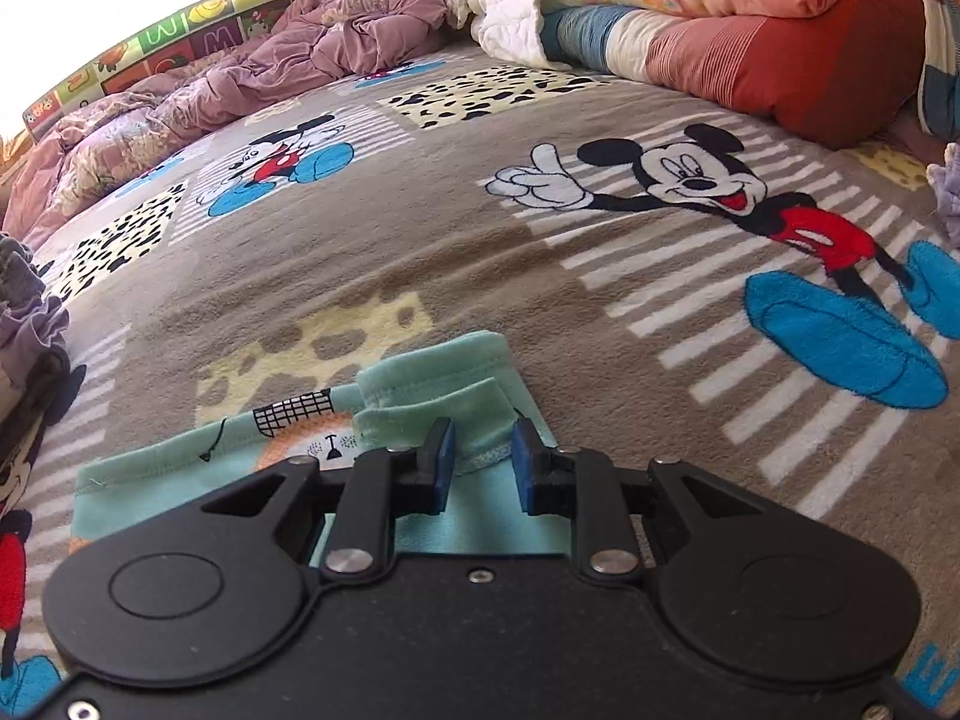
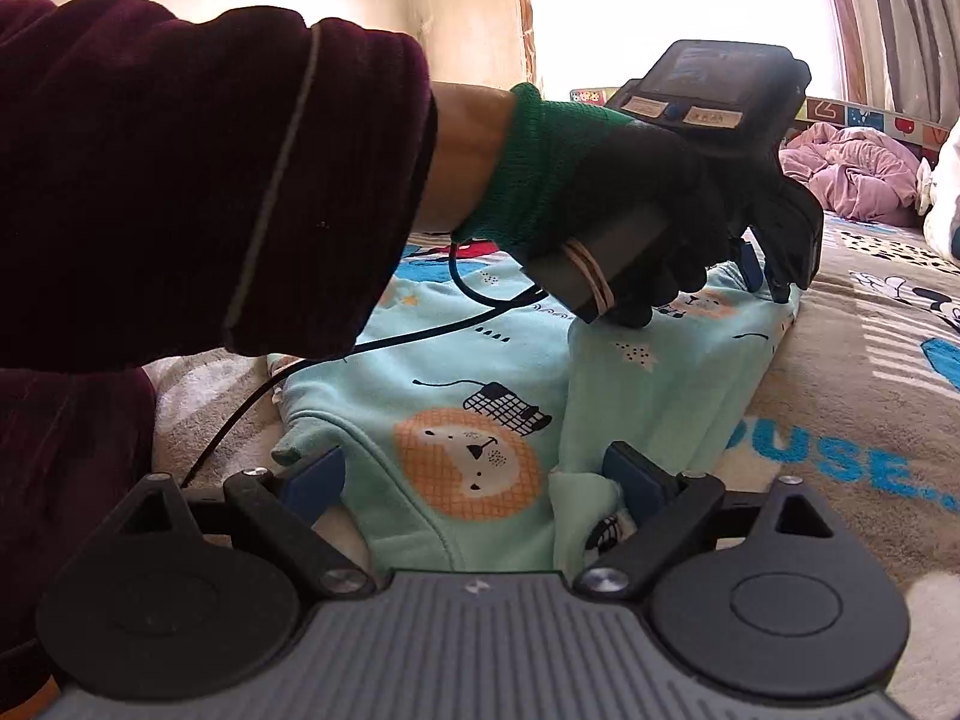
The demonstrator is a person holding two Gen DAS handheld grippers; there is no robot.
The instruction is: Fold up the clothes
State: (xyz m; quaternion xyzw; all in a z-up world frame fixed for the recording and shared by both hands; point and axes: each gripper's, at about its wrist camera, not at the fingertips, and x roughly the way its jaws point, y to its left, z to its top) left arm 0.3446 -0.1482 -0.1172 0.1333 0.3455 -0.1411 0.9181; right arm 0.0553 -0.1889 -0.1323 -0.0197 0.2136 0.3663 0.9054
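A mint-green child's garment with lion prints (image 2: pixel 480 360) lies folded on the Mickey Mouse blanket (image 2: pixel 852 372). My right gripper (image 2: pixel 477 474) stands wide open at the garment's near edge, its blue pads on either side of the cloth without pressing it. A person's gloved hand (image 2: pixel 630 198) holds my left gripper (image 2: pixel 771 276) with its tips down at the garment's far corner. In the left wrist view the left gripper (image 1: pixel 483 459) has its pads a little apart over the folded green edge (image 1: pixel 420 378); the cloth lies loose between them.
A crumpled purple quilt (image 1: pixel 300 48) and a pile of rolled quilts (image 1: pixel 750 18) line the bed's far side, in front of an alphabet-print border (image 1: pixel 168 30). More clothes (image 1: pixel 24 312) lie at the left edge. A dark red sleeve (image 2: pixel 180 180) and a black cable (image 2: pixel 372 348) cross above the garment.
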